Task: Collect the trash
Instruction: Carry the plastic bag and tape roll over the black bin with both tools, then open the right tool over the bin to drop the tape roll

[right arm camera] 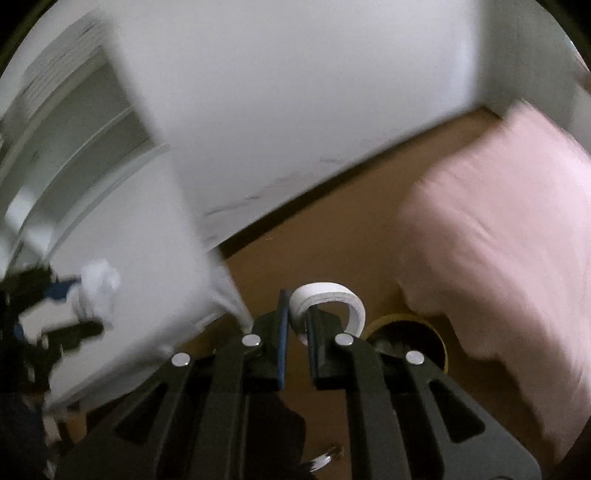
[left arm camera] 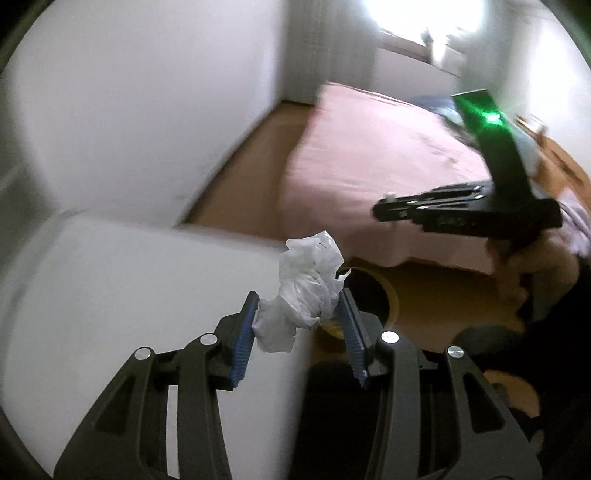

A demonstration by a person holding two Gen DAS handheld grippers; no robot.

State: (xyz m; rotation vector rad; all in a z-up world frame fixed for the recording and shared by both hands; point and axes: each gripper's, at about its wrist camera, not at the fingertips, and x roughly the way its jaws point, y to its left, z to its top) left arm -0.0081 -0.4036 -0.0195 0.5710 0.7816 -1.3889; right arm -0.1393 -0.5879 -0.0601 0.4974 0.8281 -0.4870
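My left gripper (left arm camera: pixel 301 325) is shut on a crumpled white plastic bag (left arm camera: pixel 306 284), which bulges up past the blue pads. Just beyond it on the floor stands a round bin (left arm camera: pixel 384 295) with a tan rim and a dark inside. My right gripper (right arm camera: pixel 297 317) is shut on a squashed white tape roll (right arm camera: pixel 332 299), with one side of the ring pinched between the fingers. The same bin (right arm camera: pixel 406 332) lies right behind the roll. The right gripper (left arm camera: pixel 384 212) also shows over the bed, and the left gripper (right arm camera: pixel 66 306) with its bag (right arm camera: pixel 98 291) appears blurred at the left edge.
A bed with a pink cover (left arm camera: pixel 388 162) fills the right side. A white cabinet (left arm camera: pixel 129 295) stands at the left beside the bin, with white walls (right arm camera: pixel 295 92) behind. Brown wooden floor (right arm camera: pixel 332 229) runs between wall and bed. A bright window (left arm camera: pixel 424 22) is at the far end.
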